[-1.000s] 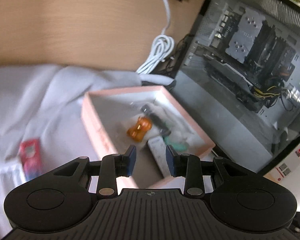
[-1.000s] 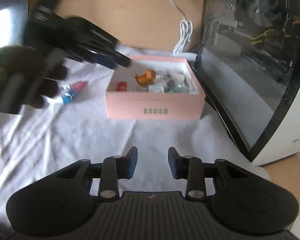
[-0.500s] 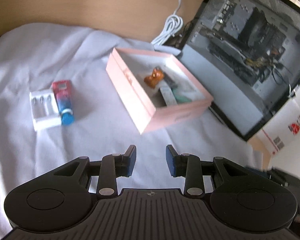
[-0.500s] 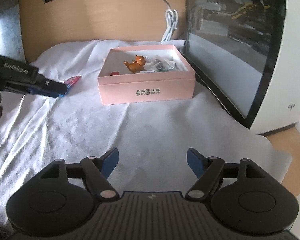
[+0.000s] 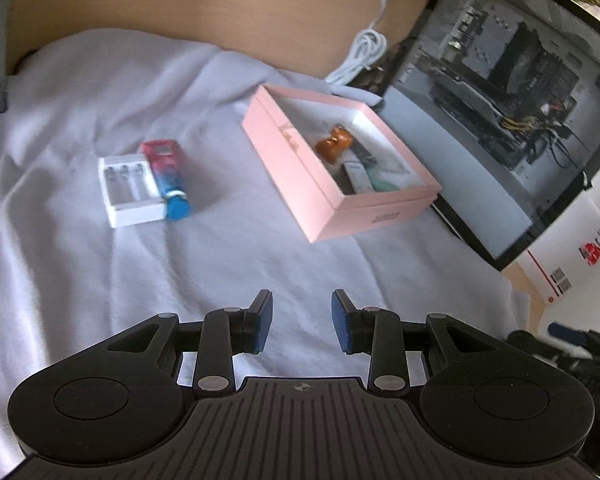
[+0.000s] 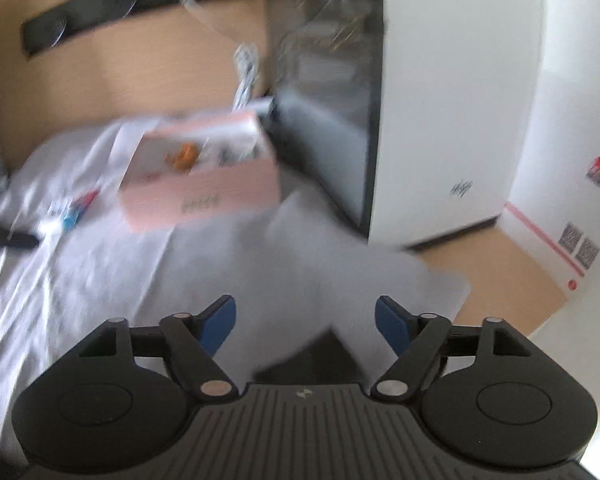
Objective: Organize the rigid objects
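Observation:
An open pink box (image 5: 320, 196) sits on the white cloth (image 5: 100, 280) and holds an orange figurine (image 5: 334, 145) and several small items. Left of it lie a white tray of batteries (image 5: 129, 190) and a red-and-blue tube (image 5: 168, 178). My left gripper (image 5: 301, 322) is open and empty, held above the cloth well short of the box. My right gripper (image 6: 305, 325) is wide open and empty, far back from the box (image 6: 204, 196); that view is blurred. The figurine (image 6: 183, 155) and tube (image 6: 76, 208) show there too.
A glass-sided computer case (image 5: 500, 100) stands right of the box, its white front in the right wrist view (image 6: 452, 100). A coiled white cable (image 5: 360, 56) lies on the wooden desk (image 5: 180, 4) behind. A cardboard box (image 5: 572, 256) sits at the right.
My left gripper pulled back and up from over the box, so the batteries and tube came into view. My right gripper opened wide, drew back and swung right.

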### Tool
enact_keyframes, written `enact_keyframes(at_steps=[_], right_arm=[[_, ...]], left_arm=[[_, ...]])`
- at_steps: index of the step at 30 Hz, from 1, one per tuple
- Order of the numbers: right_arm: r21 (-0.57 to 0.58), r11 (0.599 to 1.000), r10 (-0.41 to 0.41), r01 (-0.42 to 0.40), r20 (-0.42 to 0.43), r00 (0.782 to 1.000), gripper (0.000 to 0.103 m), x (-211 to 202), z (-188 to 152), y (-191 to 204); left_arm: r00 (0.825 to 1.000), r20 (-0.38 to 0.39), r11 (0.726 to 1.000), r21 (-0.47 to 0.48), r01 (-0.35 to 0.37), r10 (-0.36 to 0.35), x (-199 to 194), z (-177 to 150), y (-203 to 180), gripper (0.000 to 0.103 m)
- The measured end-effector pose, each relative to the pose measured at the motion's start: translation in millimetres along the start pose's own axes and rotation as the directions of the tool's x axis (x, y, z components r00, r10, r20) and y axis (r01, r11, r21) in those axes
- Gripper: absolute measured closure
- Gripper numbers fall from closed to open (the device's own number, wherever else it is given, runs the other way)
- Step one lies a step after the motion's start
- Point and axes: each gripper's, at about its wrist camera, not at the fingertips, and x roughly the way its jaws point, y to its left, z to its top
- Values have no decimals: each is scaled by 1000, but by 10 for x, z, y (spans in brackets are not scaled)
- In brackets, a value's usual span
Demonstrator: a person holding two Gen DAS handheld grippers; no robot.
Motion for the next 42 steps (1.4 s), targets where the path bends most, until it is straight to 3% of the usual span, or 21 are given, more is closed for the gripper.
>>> enact_keyframes(at_steps=[2, 4, 6, 8, 10, 14, 17, 24, 33, 42], right_arm=[[-56, 998, -41, 39, -30, 999, 24, 46, -104, 65], [-39, 994, -106, 104, -52, 993, 24, 130, -197, 77], [85, 985, -142, 148, -80, 987, 24, 207, -216, 14], [237, 960, -128, 149, -104, 986, 24, 256, -218, -53], [288, 946, -122, 145, -98, 988, 24, 263, -227, -48], [254, 955, -130, 152, -101, 986, 33, 321, -255, 31], [291, 944, -118, 155, -139, 983, 38, 446, -264, -10], [221, 963, -129, 157, -136, 982, 41, 548, -210, 102], [101, 994, -44, 51, -72, 996, 48, 506, -14, 308], [35, 993, 110, -110, 2, 994, 52, 516, 403, 558]], left_arm=[[1000, -10, 1000, 12, 24, -24, 39, -13, -49, 68], [998, -32, 999, 15, 45, -44, 102, -35, -95, 68], [996, -59, 998, 20, 61, -59, 168, -45, -142, 68], [996, -61, 997, 31, 73, -71, 188, -51, -186, 68], [995, -65, 996, 33, 82, -79, 192, -62, -216, 68], [995, -70, 996, 36, 80, -78, 186, -88, -233, 68], [995, -70, 997, 28, 73, -71, 184, -102, -221, 68], [995, -90, 998, 32, 50, -47, 184, -164, -220, 68], [994, -106, 998, 56, 21, -15, 163, -241, -216, 68], [996, -78, 999, -13, -49, 48, -19, -328, 5, 68]])
